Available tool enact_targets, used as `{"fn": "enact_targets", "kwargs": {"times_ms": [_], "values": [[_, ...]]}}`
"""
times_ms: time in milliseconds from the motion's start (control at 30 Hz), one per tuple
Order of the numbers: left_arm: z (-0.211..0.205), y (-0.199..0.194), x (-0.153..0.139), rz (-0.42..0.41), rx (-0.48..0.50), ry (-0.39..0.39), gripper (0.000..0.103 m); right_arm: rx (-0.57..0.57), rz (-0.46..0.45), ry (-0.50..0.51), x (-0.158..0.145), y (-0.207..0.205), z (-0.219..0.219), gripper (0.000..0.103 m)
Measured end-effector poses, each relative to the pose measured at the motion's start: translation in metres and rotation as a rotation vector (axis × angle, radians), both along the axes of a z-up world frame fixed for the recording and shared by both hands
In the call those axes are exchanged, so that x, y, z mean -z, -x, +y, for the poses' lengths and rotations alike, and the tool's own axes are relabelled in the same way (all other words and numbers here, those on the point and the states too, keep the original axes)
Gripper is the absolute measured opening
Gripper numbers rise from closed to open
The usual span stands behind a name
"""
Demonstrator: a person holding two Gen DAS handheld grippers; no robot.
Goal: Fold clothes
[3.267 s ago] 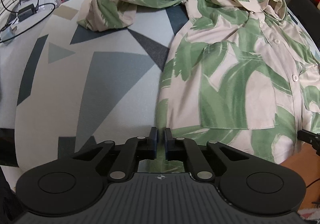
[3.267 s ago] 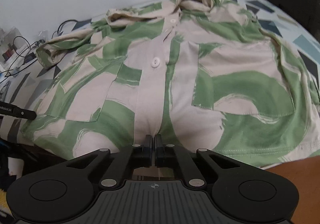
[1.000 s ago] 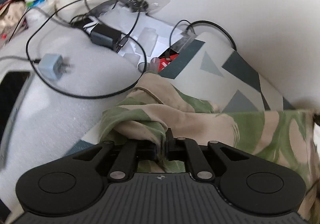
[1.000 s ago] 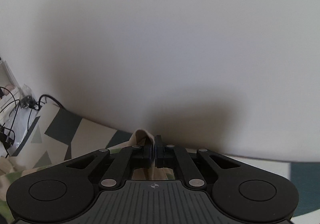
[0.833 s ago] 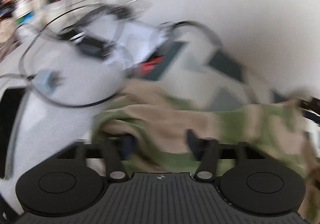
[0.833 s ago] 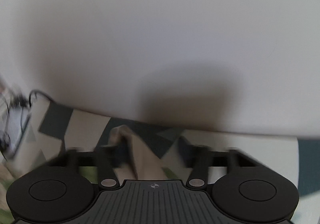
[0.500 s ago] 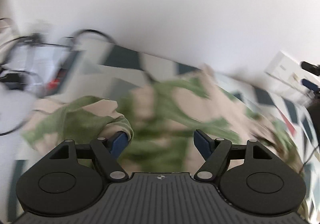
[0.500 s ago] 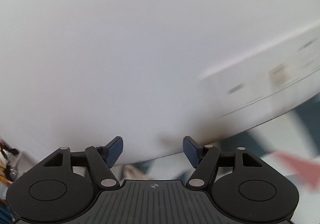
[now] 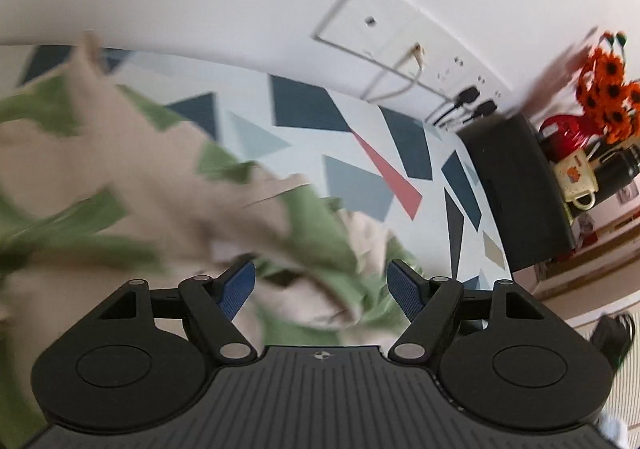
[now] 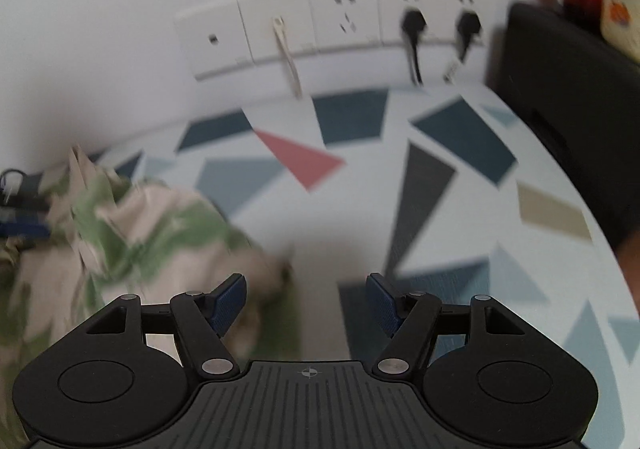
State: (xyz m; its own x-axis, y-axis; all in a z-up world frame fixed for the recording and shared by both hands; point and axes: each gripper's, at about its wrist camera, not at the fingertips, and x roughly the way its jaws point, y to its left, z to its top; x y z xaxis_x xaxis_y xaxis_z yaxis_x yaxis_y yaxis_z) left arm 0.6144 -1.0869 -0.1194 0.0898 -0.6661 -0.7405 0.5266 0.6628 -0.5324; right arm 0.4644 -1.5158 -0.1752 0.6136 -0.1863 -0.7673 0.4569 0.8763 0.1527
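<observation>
The cream shirt with green brush strokes [image 9: 140,189] lies rumpled and motion-blurred on the patterned tablecloth [image 9: 304,105]. In the left wrist view it fills the left and centre. My left gripper [image 9: 322,273] hovers over a fold of it, jaws open, blue pads [image 9: 240,285] clear of the cloth. In the right wrist view the shirt [image 10: 152,225] is heaped at the left. My right gripper [image 10: 306,285] is over the bare tablecloth [image 10: 460,209] beside the heap, its jaws closing a little with nothing between them.
A row of wall sockets [image 10: 340,25] with plugged cables runs along the white wall behind the table. A black box [image 9: 516,189] stands at the right end, with orange flowers [image 9: 608,89] and mugs beyond it. Bare tablecloth stretches right of the shirt.
Both grippers were shut on shirt fabric a second ago; both have let go and opened. Both have swung right, from the cable clutter and blank wall towards the sockets.
</observation>
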Motion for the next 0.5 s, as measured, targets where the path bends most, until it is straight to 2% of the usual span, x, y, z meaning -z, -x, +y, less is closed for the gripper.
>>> {"fn": "enact_targets", "kwargs": {"times_ms": [33, 100, 133, 167, 200, 300, 367, 433, 467, 500], "values": [[-0.011, 0.001, 0.002, -0.004, 0.006, -0.013, 0.072, -0.008, 0.014, 0.01, 0.002, 0.002, 0.001, 0.061], [-0.024, -0.002, 0.005, -0.033, -0.006, -0.046, 0.048, -0.037, 0.036, 0.019, 0.004, 0.008, 0.006, 0.061], [-0.03, -0.004, 0.006, -0.046, -0.01, -0.059, 0.027, -0.062, 0.048, 0.021, 0.006, 0.012, 0.011, 0.061], [-0.031, -0.007, 0.006, -0.054, -0.02, -0.065, 0.019, -0.085, 0.07, 0.034, 0.005, 0.015, 0.016, 0.061], [-0.033, -0.01, 0.005, -0.063, -0.03, -0.07, 0.018, -0.109, 0.094, 0.05, 0.005, 0.018, 0.02, 0.061], [-0.034, -0.02, 0.001, -0.109, -0.079, -0.095, 0.012, -0.132, 0.193, 0.016, 0.009, 0.028, 0.029, 0.061], [-0.033, -0.029, -0.003, -0.14, -0.117, -0.098, 0.01, -0.145, 0.201, 0.001, 0.01, 0.033, 0.034, 0.061], [-0.031, -0.037, -0.007, -0.152, -0.154, -0.087, 0.01, -0.157, 0.204, -0.012, 0.011, 0.039, 0.039, 0.05], [-0.03, -0.042, -0.008, -0.157, -0.17, -0.082, 0.009, -0.164, 0.205, -0.019, 0.011, 0.041, 0.041, 0.024], [-0.03, -0.045, -0.011, -0.164, -0.183, -0.081, 0.009, -0.176, 0.195, -0.015, 0.011, 0.043, 0.041, 0.005]]}}
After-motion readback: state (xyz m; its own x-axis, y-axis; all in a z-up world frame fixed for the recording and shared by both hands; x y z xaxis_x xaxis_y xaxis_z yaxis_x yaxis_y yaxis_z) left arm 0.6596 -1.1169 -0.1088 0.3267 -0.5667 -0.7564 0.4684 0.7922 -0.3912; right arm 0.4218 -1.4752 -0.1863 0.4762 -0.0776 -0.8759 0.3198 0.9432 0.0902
